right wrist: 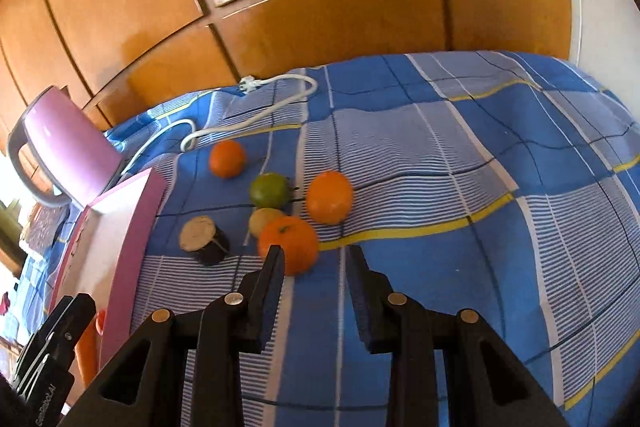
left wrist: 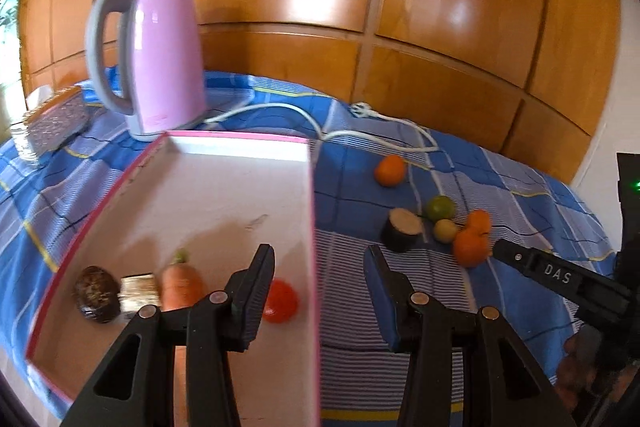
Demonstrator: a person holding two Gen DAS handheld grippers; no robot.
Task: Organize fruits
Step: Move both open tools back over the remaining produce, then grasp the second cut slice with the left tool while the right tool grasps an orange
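My right claw (right wrist: pixel 316 261) hangs part open and empty, with the nearest orange (right wrist: pixel 289 243) just beyond its left finger.

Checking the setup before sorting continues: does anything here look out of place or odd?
The kettle's white cord trails loose and unplugged across the blue cloth near the far orange. A dark cut cylinder lies tipped among the fruit.

The red fruit (left wrist: pixel 281 301), perhaps a tomato, sits half-hidden behind the left tongs (left wrist: pixel 318 269).
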